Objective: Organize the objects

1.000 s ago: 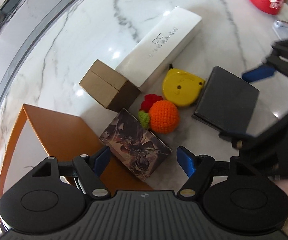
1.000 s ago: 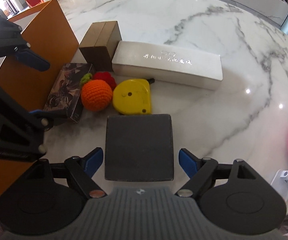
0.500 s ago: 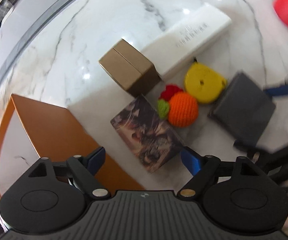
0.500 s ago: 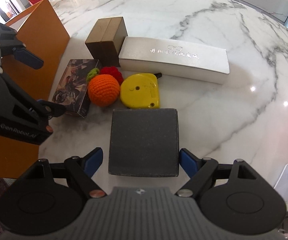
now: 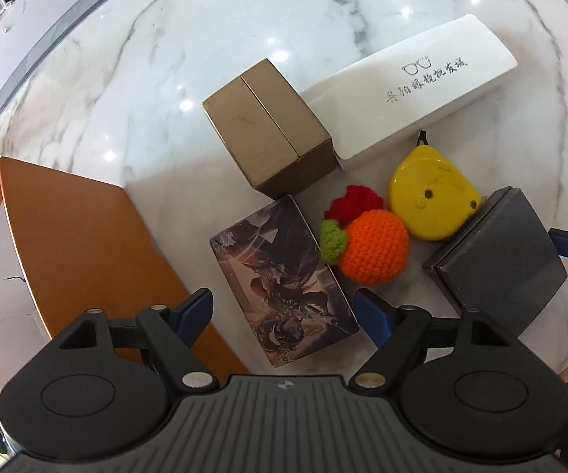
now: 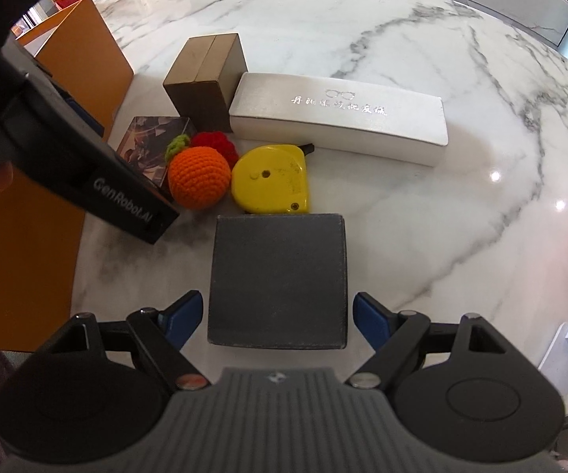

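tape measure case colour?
Yellow; the tape measure shows best in the right wrist view.

One brown box (image 5: 270,138), one white case (image 5: 414,86), one printed card box (image 5: 284,280), one dark grey box (image 6: 278,276), one yellow tape measure (image 5: 429,199), one crocheted orange (image 5: 374,252), one orange bin (image 5: 79,248)

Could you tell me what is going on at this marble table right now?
A person is tidying small items with a handheld gripper in each hand. The left gripper hangs open over the illustrated card box, its pads either side but not pressing. The right gripper straddles the dark grey box, also open. The crocheted orange, yellow tape measure, brown box and white glasses case lie clustered beside an orange container. Nothing is lifted yet.
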`<state>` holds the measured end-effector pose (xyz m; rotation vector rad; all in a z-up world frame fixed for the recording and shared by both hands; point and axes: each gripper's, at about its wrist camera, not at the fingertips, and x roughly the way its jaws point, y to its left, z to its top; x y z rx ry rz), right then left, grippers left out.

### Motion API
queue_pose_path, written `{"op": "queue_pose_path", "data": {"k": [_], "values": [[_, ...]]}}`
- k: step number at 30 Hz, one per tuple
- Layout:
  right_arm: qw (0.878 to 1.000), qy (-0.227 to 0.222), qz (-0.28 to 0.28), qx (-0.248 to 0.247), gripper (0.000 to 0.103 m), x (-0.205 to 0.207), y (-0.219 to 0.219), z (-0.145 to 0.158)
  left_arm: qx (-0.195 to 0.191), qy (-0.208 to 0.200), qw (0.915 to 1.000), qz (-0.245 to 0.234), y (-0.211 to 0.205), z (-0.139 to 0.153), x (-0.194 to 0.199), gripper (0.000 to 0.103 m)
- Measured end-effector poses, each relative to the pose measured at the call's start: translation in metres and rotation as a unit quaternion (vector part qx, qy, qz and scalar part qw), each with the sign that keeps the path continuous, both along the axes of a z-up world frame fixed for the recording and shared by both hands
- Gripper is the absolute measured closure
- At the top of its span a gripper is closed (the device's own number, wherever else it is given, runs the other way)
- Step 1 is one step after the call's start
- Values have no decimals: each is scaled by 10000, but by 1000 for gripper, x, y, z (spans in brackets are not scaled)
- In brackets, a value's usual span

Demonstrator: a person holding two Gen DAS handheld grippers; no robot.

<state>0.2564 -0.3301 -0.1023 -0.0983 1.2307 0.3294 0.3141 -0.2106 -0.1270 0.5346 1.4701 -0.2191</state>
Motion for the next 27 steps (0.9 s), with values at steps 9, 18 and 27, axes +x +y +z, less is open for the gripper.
{"op": "queue_pose_path", "data": {"k": [9,18,27], "values": [[10000,36,-16,1,21,0,-1,-5,-281,386,9977,488,13,-18,12,15],[9998,120,-110,115,26,1,-3,-6,-589,169,9962,624,27,-11,7,24],[9989,260,-374,116,26,-2,5,7,-1220,-251,9896,721,46,18,-9,28]]}}
